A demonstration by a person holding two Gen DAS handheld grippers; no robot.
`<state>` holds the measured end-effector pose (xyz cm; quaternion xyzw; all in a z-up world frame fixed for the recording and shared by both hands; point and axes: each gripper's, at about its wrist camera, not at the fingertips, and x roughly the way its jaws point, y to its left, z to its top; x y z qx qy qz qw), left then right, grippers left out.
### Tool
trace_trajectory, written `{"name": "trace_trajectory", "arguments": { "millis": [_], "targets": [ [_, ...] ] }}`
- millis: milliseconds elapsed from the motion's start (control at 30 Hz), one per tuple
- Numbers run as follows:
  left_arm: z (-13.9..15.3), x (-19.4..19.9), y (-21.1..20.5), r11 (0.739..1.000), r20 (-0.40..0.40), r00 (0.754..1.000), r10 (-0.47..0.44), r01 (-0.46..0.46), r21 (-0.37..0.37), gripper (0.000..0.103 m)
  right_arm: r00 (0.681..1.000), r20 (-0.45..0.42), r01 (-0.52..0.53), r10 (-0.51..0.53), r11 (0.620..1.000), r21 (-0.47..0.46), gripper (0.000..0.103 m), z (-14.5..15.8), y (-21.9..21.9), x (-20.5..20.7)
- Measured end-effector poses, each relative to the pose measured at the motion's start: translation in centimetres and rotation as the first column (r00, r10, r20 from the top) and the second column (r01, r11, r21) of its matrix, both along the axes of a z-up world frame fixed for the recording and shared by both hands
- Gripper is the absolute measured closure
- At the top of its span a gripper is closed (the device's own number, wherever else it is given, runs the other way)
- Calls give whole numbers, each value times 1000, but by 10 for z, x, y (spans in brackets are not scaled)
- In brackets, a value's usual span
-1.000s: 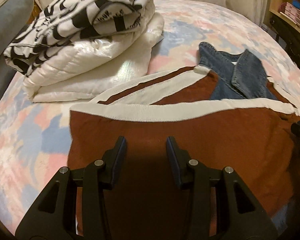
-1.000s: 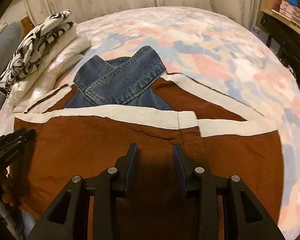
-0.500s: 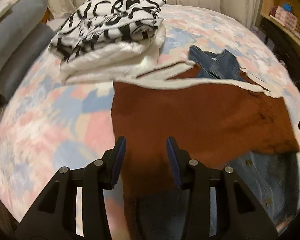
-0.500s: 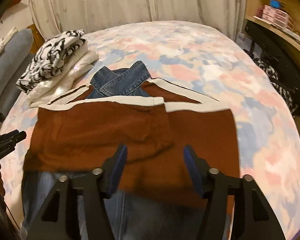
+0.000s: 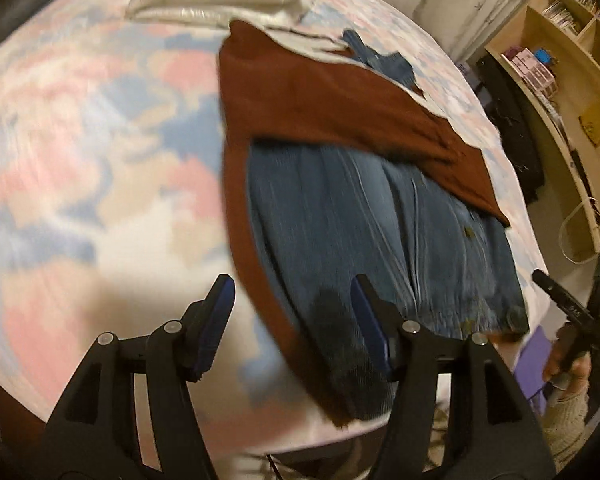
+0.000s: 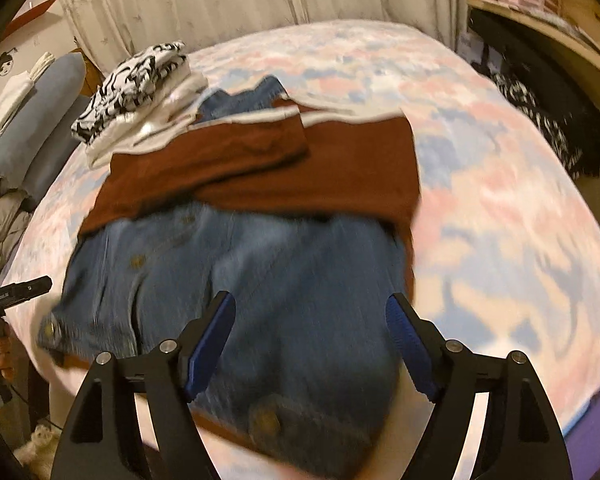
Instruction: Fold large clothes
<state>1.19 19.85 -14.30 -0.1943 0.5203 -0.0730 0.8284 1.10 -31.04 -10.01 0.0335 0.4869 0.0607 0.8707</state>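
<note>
On the patterned bedspread (image 6: 500,168) a rust-brown garment with cream trim (image 6: 260,160) is seen, with its lower part folded up over its far half. One second ago this brown cloth was spread under both grippers and filled the near part of both views; now it has been laid back, and a blue denim garment (image 6: 260,280) is uncovered in the near part, on top of the brown one, whose edge shows along its side in the left wrist view. A small piece of denim also shows beyond the cream band.

The left gripper (image 5: 292,312) is held above the near edge of the bed, and its jaws are opening; nothing is caught between them, only the cloth below is seen through the gap. The right gripper (image 6: 312,340) is held over the denim, its jaws are also opening, and no cloth is pinched there either. Both views are blurred by motion, so fine details cannot be told.

By this it is judged that one fold has been finished and released. The denim piece and the brown edge beside it are probably to be folded or smoothed next. A stack of folded clothes (image 6: 140,92) is lying at the far left, just beside the brown garment.
</note>
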Motion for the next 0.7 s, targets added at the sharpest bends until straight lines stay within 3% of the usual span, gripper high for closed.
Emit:
{"name": "trace_trajectory", "arguments": {
  "millis": [233, 367, 533, 700],
  "targets": [
    [-15, -28, 8, 995, 4, 999, 42, -41, -95, 45, 996, -77, 58, -51, 995, 83, 24, -37, -51, -57],
    [-21, -31, 13, 988, 8, 998, 61, -59, -142, 44, 994, -86, 84, -68, 977, 195, 24, -55, -72, -75],
    [-33, -22, 17, 974, -2, 998, 69, -67, -218, 36, 992, -102, 95, -68, 955, 282, 25, -73, -80, -71],
    [-41, -15, 9, 972, 6, 997, 73, -70, -224, 32, 994, -105, 73, -41, 942, 328, 30, -82, -79, -56]
  ]
}}
